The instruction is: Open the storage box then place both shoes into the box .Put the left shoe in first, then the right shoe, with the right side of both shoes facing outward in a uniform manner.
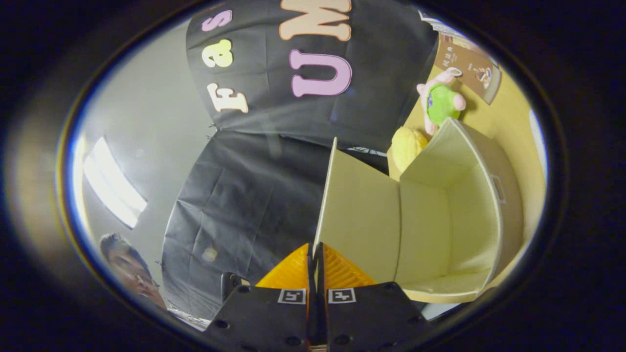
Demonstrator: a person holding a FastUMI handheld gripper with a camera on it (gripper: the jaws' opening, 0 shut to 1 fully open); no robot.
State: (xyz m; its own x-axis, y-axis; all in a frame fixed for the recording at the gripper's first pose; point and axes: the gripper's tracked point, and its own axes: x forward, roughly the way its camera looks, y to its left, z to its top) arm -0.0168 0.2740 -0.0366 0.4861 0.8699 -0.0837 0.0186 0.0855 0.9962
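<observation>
While claw (313, 254) pinched on lid (359, 215): one box (469, 215).

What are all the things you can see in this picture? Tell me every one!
Storage box: one, cream, open with nothing in it, just ahead of the claw.
Box lid: one, cream, swung open, its lower edge pinched in the claw.
Plush toy: one, green and pink, on the yellow surface beyond the box.
Yellow soft thing: one, beside the box, under the plush toy.
Brown card: one, past the plush toy.
Black cloth: booth wall behind the lid.
Ceiling light: one, white, far from the box.
Person: one, beside the cloth.
Claw: one, shut on the box lid.
</observation>
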